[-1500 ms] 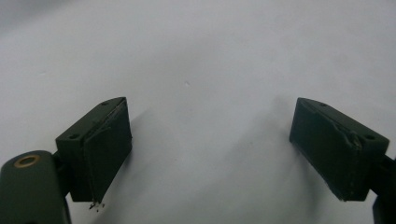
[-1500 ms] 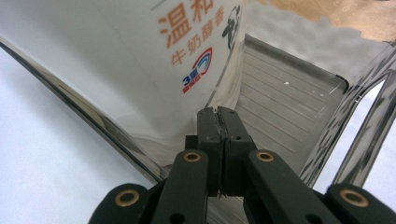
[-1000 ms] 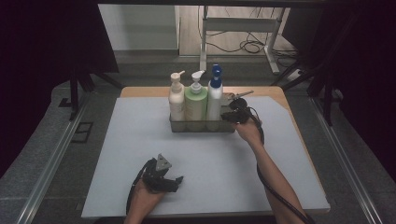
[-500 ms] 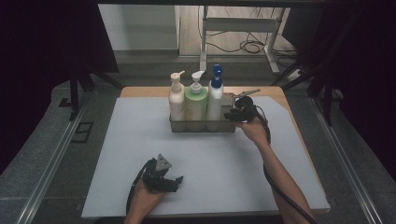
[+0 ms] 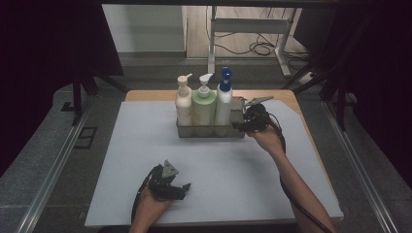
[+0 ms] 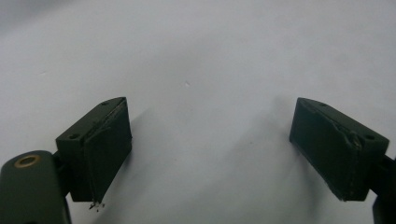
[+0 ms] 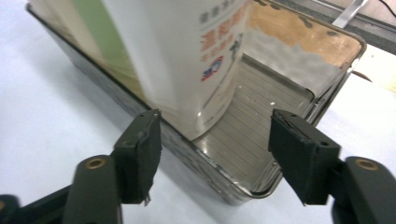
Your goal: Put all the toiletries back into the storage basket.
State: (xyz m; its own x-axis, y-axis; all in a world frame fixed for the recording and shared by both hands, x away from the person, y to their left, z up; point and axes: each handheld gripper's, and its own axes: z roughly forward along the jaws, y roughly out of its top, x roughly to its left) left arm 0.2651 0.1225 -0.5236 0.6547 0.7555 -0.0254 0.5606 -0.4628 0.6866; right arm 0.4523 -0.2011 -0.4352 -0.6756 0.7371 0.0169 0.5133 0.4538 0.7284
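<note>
At the far middle of the table (image 5: pixel 121 160), a metal tray (image 5: pixel 211 131) holding three pump bottles: cream (image 5: pixel 183 104), green (image 5: pixel 204 106), and white with blue cap (image 5: pixel 223 99). Empty tray space right of them. Right tongs (image 5: pixel 241 125) at the tray's right end, having just been opening, gripping nothing, tray edge between the jaws. Left tongs (image 5: pixel 183 188) near the front edge, spread wide over bare surface. Bottle tops cut off in the right gripper view.

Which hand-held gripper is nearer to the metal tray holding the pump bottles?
Right. The right hand-held gripper sits at the metal tray's right end, jaws open. The left hand-held gripper rests far off on the white mat's near edge.
</note>
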